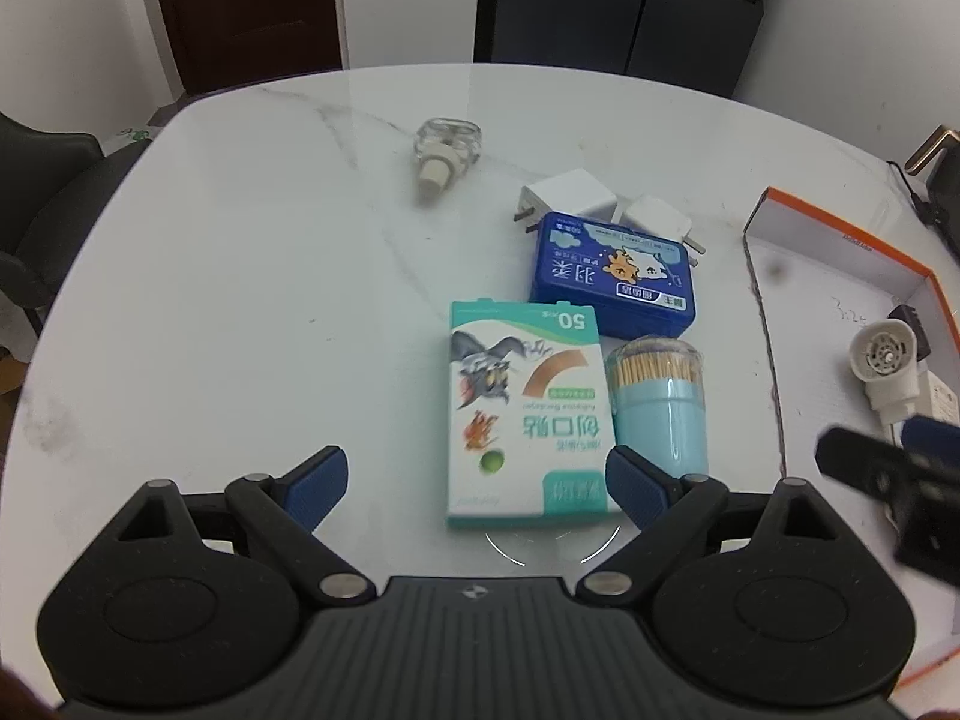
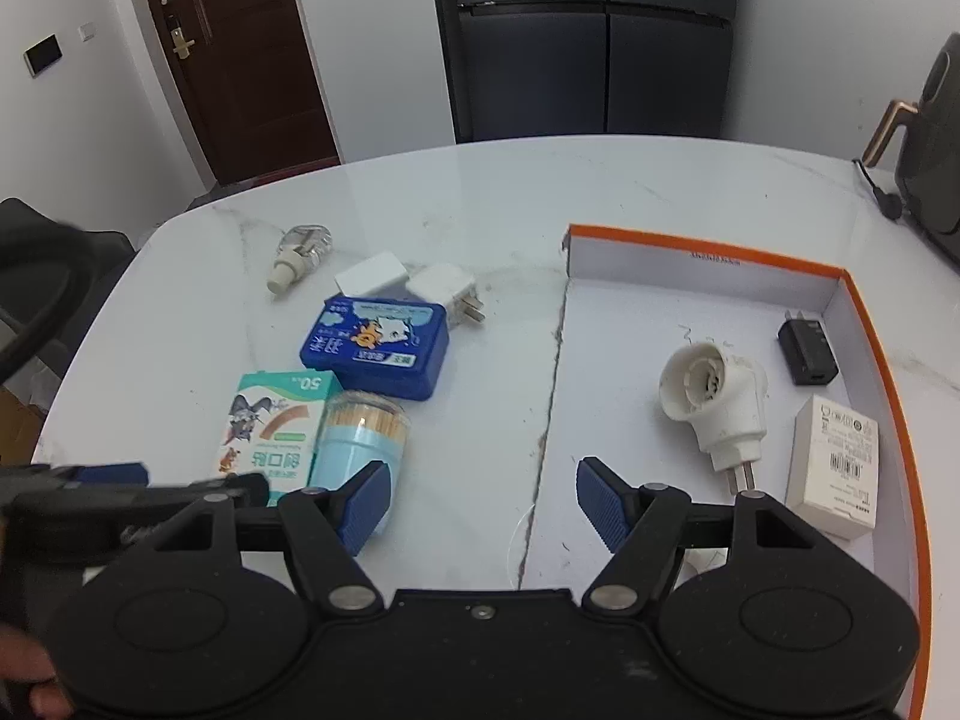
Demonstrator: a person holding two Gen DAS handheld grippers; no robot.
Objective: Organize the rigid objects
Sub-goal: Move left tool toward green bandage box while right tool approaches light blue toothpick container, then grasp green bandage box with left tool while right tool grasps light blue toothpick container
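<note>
Left gripper (image 1: 477, 483) is held spread wide over the desk (image 1: 240, 300), nothing pinched; the bandage box (image 1: 528, 414) lies flat between its fingers, untouched. Right gripper (image 2: 483, 501) is also spread and empty, poised at the near-left edge of the orange-rimmed box lid (image 2: 708, 255). Toothpick jar (image 2: 360, 444) is seen lying just beside the bandage box; blue floss box (image 2: 378, 348) behind both.

A dark brown wooden door (image 2: 240, 54) is seen at the upper left of the frame, and a tall dark grey cabinet (image 2: 591, 39) at the upper centre. A black chair (image 1: 42, 210) is visible at the left edge, and a dark appliance with a copper-coloured handle (image 2: 927, 144) at the right edge.
</note>
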